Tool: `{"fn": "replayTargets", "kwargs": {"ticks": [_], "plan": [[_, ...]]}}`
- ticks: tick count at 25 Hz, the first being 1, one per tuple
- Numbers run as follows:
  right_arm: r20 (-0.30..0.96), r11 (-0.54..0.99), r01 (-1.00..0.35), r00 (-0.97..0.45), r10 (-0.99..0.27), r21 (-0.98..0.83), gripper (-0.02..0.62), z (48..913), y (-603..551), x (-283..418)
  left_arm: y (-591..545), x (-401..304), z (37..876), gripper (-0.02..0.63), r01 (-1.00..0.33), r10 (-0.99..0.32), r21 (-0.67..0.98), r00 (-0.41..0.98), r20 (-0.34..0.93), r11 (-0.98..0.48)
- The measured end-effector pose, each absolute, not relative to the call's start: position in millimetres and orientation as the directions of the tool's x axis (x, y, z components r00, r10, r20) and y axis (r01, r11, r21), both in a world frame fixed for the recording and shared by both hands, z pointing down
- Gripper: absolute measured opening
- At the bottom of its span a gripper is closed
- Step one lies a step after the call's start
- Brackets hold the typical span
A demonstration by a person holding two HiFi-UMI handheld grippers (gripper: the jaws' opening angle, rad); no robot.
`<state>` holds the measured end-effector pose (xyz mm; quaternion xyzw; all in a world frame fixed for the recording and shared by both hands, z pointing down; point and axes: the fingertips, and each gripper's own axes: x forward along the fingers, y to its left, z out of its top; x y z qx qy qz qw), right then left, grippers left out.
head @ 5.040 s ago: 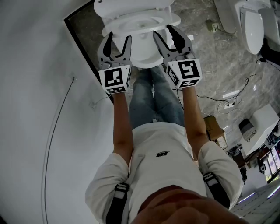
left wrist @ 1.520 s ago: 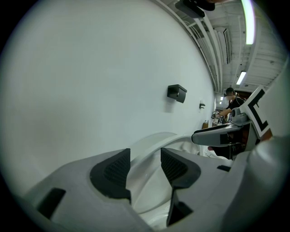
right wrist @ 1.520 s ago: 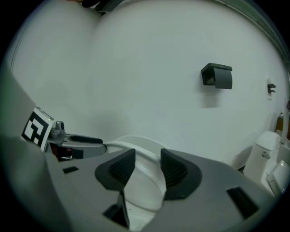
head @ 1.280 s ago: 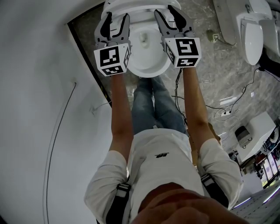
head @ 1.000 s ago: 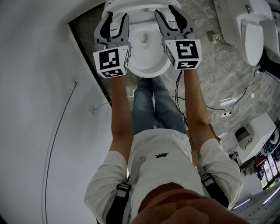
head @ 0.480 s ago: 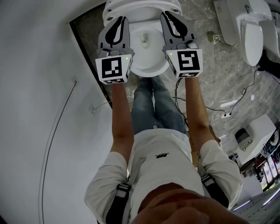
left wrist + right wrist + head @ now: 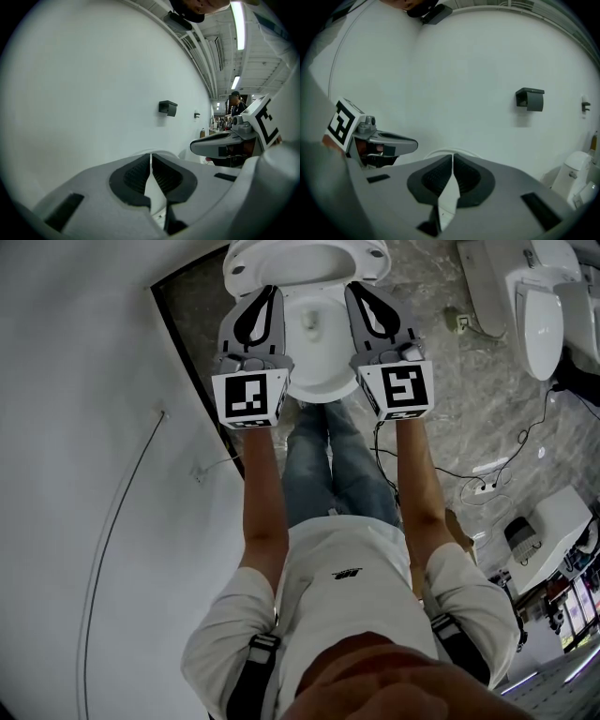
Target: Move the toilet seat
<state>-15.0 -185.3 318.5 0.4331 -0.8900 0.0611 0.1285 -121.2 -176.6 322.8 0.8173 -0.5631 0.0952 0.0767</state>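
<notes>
Both grippers off the seat now. Toilet seat [image 7: 309, 261] stands raised at the back of the toilet, underside towards the person, bowl [image 7: 323, 390] open below it. Left gripper [image 7: 266, 294] and right gripper [image 7: 357, 292] hang side by side over the bowl's two flanks, just short of the raised seat, touching neither that I can see. Change over the last second: both sets of jaws stood spread wide close in at the seat, they have just been closing, and now the tips are pressed together with nothing between them (each gripper's own view shows ribbed pads meeting, only white porcelain beyond the gap). Both grippers also sit a little nearer the person than a second ago. Five seconds back the seat lay lower, over the bowl, with the jaws at its front edge. Reading: the lift looks done, the seat holds upright unaided, and this is the let-go and retreat. Risk is slight; an unsupported seat could drop forward if it leans short of the tank. Second toilet [image 7: 544, 296] far right, not involved
</notes>
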Motion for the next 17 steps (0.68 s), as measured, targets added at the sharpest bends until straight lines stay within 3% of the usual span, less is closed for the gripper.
{"fn": "replayTargets", "kwargs": {"ticks": [17], "plan": [[0.268,0.625,-0.78,-0.601,-0.753,0.007,0.035,309,-181,-13,-172,-118,314,0.038,-0.937,-0.911,0.008,0.341,0.233,-0.348]]}}
